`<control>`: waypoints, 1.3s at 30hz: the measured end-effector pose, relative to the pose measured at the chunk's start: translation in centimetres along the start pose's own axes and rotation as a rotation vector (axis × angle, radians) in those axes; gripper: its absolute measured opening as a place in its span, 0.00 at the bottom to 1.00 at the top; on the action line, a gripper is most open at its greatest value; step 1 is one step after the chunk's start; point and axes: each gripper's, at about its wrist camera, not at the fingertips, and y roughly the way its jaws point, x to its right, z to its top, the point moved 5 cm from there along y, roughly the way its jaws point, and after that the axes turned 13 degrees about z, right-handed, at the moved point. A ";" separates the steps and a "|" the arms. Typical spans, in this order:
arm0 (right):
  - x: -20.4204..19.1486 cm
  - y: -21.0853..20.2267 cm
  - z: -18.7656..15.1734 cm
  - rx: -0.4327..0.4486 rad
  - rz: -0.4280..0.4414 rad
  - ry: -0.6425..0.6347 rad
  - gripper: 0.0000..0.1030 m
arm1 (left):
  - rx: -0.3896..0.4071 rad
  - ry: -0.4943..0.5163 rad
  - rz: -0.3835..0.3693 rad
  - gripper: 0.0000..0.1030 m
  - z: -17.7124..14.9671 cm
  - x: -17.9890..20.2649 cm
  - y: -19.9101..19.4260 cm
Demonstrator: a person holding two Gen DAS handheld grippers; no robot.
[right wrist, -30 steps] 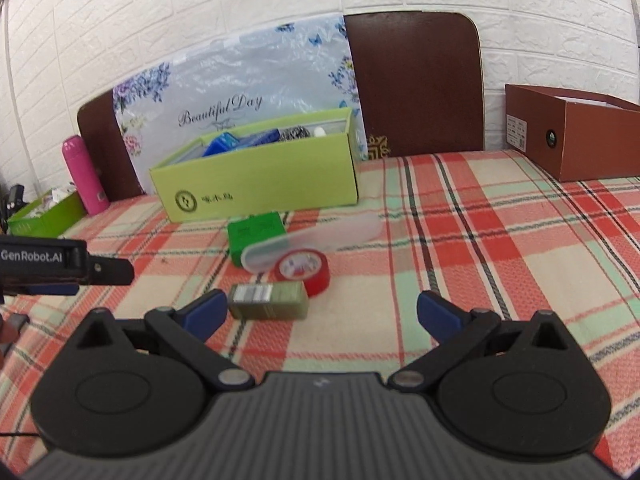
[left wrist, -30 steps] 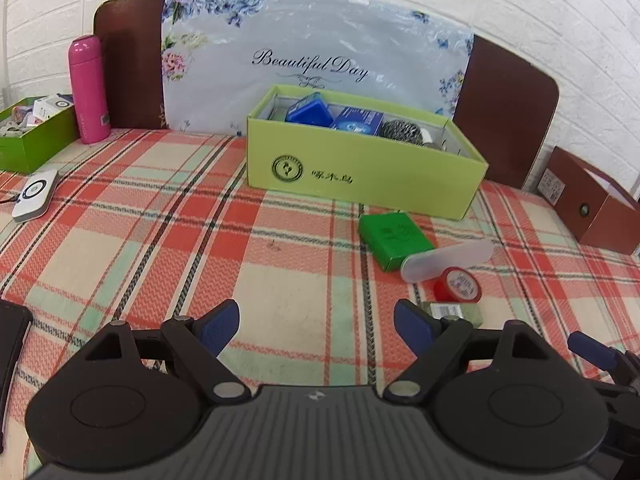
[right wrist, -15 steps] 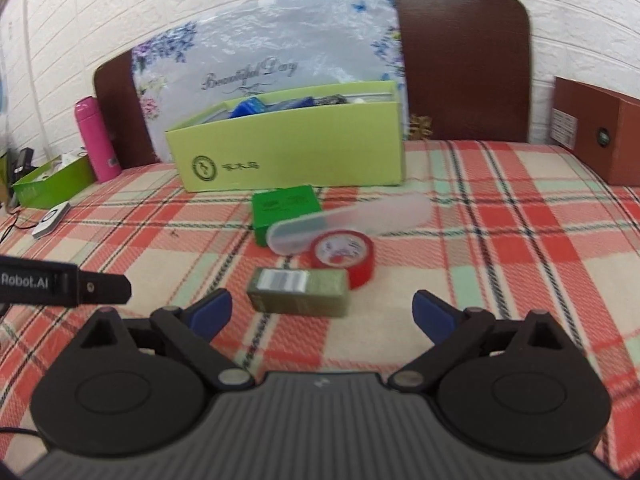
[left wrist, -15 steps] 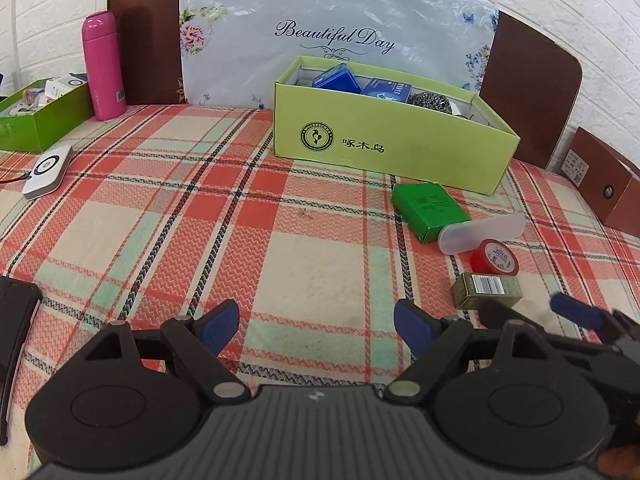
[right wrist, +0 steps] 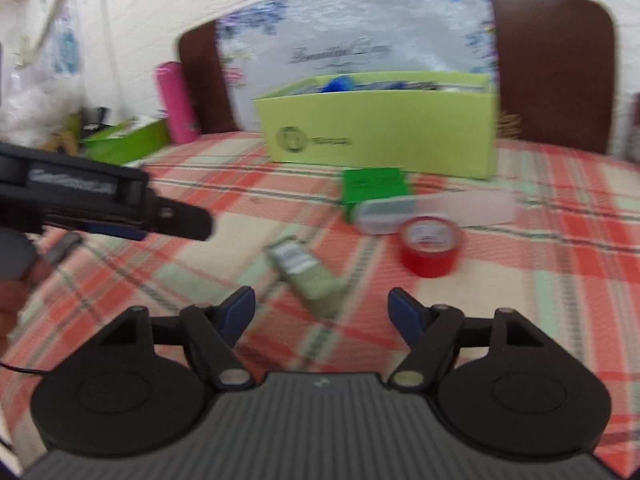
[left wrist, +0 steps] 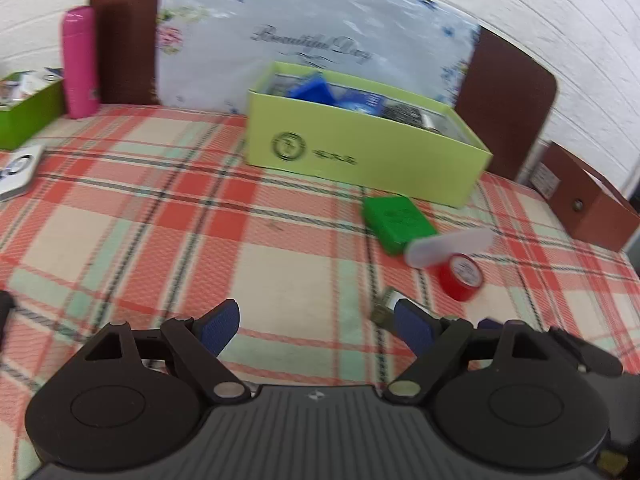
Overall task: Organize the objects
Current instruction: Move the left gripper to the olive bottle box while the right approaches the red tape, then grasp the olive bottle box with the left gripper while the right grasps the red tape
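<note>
Left tool [left wrist: 316, 322]: held spread above the plaid counter [left wrist: 160, 240], nothing between its pads.
Right tool [right wrist: 322, 310]: jaws just narrowed, not pressed on the olive box [right wrist: 308, 274], which is seen tilted just ahead.
Red tape roll [right wrist: 430, 246]: beside the translucent case [right wrist: 436, 210].
Lime box [right wrist: 380, 136]: set behind.

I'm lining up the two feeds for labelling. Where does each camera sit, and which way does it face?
Left wrist: on the left claw, angled down over the plaid cloth toward the yellow-green box; its open fingers show.
Right wrist: on the right claw, facing the olive box lying untouched between its closing fingers; the left claw shows.
Shared: yellow-green box, red tape, pink bottle.
</note>
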 end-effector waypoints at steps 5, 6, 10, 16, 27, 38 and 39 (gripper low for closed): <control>4.4 -2.7 0.3 0.015 -0.165 0.092 0.71 | -0.072 0.058 -0.080 0.85 -1.2 4.1 1.9; 5.0 -3.2 0.3 0.021 -0.185 0.095 0.71 | -0.100 0.041 -0.085 0.84 -1.3 4.6 2.7; 6.7 -4.0 0.5 0.028 -0.239 0.098 0.71 | -0.093 -0.012 -0.087 0.63 -0.9 5.5 4.0; 6.6 -1.8 2.0 0.034 -0.146 0.108 0.71 | -0.099 -0.044 -0.112 0.52 0.7 4.6 5.1; 5.9 2.4 3.5 -0.017 -0.143 0.016 0.44 | -0.141 -0.079 -0.151 0.36 -0.3 3.4 2.5; 1.8 -1.8 0.0 -0.053 -0.067 -0.033 0.44 | -0.108 0.060 -0.119 0.41 0.6 7.9 5.9; 1.7 -2.2 -0.2 -0.050 -0.052 -0.020 0.44 | -0.095 0.089 -0.119 0.41 0.5 8.1 5.9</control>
